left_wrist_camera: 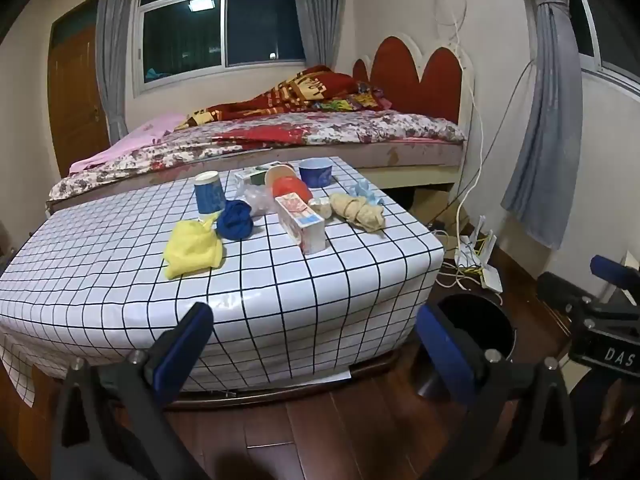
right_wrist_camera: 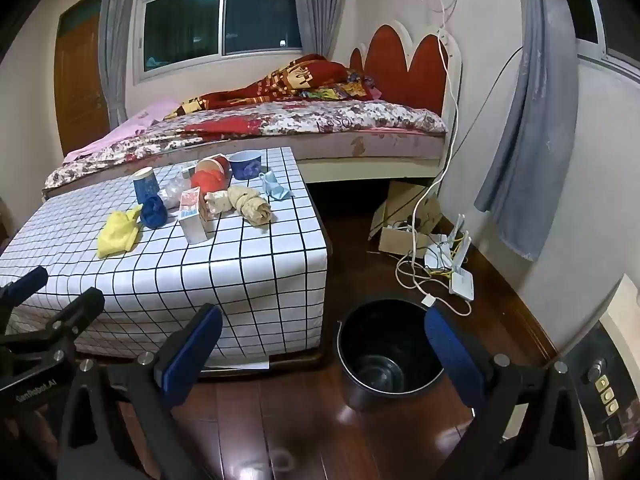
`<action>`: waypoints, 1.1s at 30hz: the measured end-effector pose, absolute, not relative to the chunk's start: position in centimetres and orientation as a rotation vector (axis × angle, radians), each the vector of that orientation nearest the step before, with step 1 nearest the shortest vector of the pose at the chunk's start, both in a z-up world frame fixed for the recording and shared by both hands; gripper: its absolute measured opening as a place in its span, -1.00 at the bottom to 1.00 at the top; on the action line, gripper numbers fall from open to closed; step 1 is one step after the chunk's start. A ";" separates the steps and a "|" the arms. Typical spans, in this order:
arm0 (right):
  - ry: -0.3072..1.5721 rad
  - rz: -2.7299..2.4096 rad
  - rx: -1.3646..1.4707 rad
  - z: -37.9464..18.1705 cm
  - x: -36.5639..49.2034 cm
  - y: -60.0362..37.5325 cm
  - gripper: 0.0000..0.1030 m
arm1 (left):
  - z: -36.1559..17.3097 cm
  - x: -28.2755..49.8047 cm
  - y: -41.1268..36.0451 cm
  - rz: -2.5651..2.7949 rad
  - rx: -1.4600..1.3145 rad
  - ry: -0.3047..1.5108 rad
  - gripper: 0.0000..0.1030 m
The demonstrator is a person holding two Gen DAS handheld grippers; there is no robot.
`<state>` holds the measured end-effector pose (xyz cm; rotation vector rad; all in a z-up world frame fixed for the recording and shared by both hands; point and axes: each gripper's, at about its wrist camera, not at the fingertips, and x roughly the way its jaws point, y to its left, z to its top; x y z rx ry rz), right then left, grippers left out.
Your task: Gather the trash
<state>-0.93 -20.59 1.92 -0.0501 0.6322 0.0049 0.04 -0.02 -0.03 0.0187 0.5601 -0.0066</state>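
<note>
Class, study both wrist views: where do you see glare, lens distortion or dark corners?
Left wrist view: ceiling light mirrored in the window, tablecloth grid lines bowed, corners black. Right wrist view: glare patches on the wooden floor near the black bucket, curtain and walls curved.

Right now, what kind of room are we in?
Most likely a home bedroom: a bed with a red headboard fills the back, grey curtains hang at the windows, and a door stands at left.

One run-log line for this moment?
hand-held grippers: left open, right open | bucket: empty | trash: on table
</note>
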 end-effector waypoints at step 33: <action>0.616 0.002 -0.048 3.0 -0.4 -20.5 0.98 | -0.5 0.5 0.0 -0.017 0.004 0.582 0.98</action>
